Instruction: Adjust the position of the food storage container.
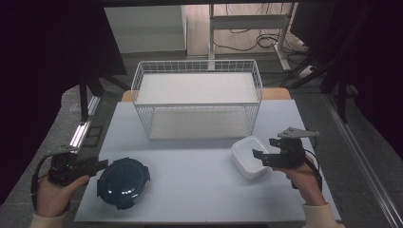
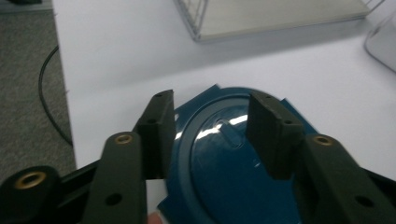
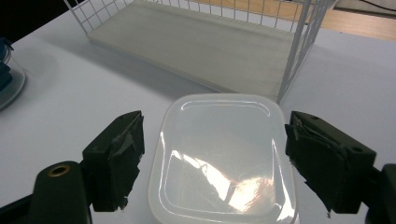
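Note:
A round container with a dark blue clip lid [image 1: 124, 183] sits at the near left of the white table [image 1: 190, 190]. My left gripper [image 1: 100, 165] reaches it from the left. In the left gripper view its jaws stand apart over the lid [image 2: 219, 172], one jaw by the lid's edge and the other above its top; my left gripper [image 2: 212, 107] is open. A white rounded-rectangle container [image 1: 246, 159] lies at the near right. My right gripper [image 3: 215, 126] is open, with a jaw on either side of this container [image 3: 219, 158], which I also see beside the right gripper [image 1: 260, 156] from above.
A white wire basket [image 1: 197, 65] with a pale board in its bottom stands at the back middle of the table; one corner of the basket [image 3: 299, 42] rises just beyond the white container. Grey floor lies off the table's left edge. Cables lie on the floor behind.

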`<state>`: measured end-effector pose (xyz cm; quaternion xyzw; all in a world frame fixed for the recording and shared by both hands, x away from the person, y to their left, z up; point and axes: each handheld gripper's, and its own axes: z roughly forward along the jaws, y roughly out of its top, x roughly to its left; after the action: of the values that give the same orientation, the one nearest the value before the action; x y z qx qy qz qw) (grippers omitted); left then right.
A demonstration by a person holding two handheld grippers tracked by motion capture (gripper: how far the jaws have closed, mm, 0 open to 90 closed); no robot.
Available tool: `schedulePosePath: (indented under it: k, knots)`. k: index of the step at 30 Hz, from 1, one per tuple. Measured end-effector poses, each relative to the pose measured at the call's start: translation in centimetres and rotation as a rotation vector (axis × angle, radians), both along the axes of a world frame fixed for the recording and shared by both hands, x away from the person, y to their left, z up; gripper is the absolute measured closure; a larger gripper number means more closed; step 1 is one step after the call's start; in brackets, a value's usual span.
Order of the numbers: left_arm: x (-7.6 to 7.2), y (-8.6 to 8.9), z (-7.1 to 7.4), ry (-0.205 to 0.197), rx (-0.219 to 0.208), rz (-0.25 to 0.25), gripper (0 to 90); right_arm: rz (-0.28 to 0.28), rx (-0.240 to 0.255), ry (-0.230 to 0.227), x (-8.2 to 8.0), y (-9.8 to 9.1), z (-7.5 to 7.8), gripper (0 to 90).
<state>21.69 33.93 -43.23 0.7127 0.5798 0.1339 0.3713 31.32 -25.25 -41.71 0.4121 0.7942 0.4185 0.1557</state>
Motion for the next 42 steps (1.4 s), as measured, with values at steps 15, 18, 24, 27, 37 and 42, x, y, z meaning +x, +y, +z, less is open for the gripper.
schedulePosePath:
  k: [15, 18, 24, 27, 37, 42]
  knots:
    - [-2.1, 2.4, -3.3, 0.093, -0.037, 0.026, 89.2, -0.001, -0.014, -0.002, 0.0, 0.3, -0.1, 19.3]
    - [-2.4, 2.8, -4.0, 0.123, -0.026, 0.04, 90.0, 0.002, -0.015, -0.004, -0.1, 0.4, -0.2, 19.3]
    - [-3.2, 3.5, -5.4, 0.166, -0.016, 0.101, 90.0, 0.001, -0.021, -0.008, -0.1, 0.5, -0.1, 19.3]
    - [-3.4, 3.5, -6.0, 0.185, -0.014, 0.107, 90.0, 0.0, -0.022, -0.011, -0.1, 0.4, 0.0, 19.3]
    - [-3.2, 2.5, -7.2, 0.223, -0.041, 0.068, 90.0, -0.003, -0.028, -0.021, -0.3, 0.6, 0.2, 19.3]
    - [-3.0, 1.8, -7.6, 0.227, -0.042, 0.076, 90.0, 0.002, -0.029, -0.023, -0.3, 0.8, 0.3, 19.3]
